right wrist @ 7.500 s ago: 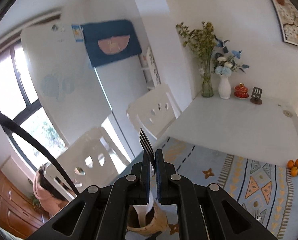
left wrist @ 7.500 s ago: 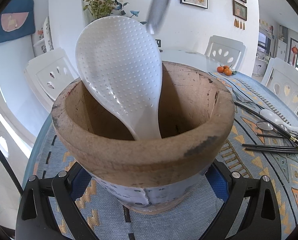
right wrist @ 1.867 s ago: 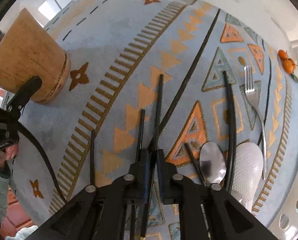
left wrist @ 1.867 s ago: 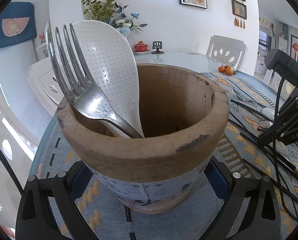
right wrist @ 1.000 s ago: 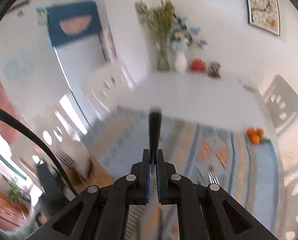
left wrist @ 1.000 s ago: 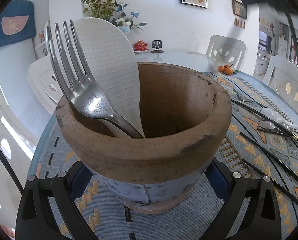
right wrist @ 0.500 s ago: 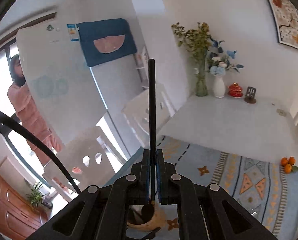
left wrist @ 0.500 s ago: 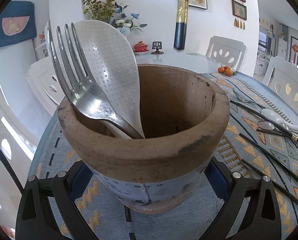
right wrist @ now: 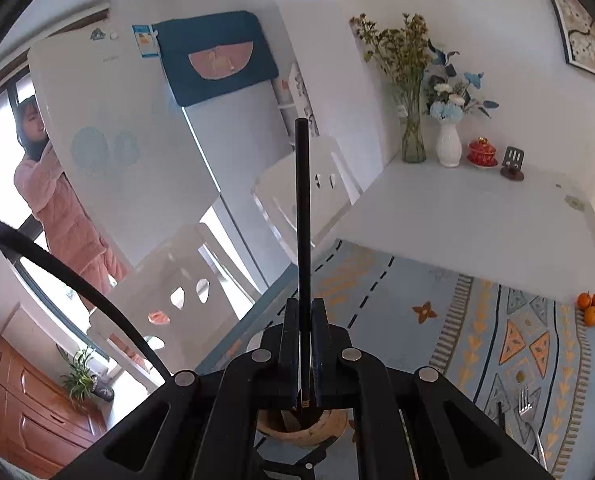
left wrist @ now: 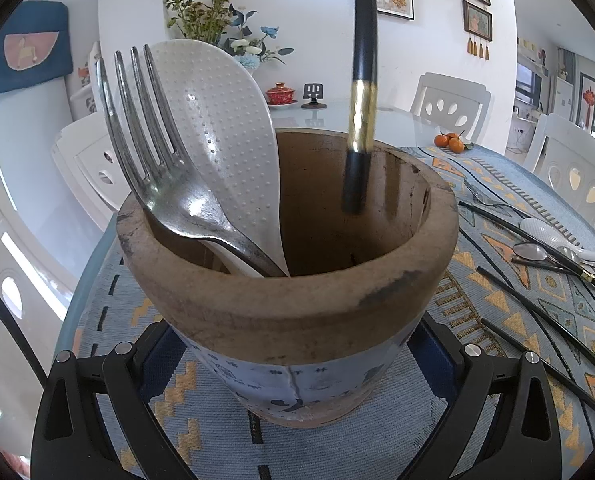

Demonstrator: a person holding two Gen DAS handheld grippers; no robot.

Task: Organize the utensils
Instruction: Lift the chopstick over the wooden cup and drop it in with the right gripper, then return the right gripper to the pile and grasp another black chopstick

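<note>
Right gripper (right wrist: 302,360) is clamping a black chopstick (left wrist: 359,128) upright, its banded end dipping just inside the wooden holder (left wrist: 289,292), beside the fork (left wrist: 165,168) and rice paddle (left wrist: 221,128). Left gripper (left wrist: 293,408) is bracing that holder, though contact is hidden. Releasing off-centre, the chopstick might strike the rim and topple out. Holder's bottom is hidden.

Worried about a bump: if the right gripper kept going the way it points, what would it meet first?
Probably the white chair beyond the table edge; the right gripper aims over the pot, holding a chopstick. Depth is unclear.
</note>
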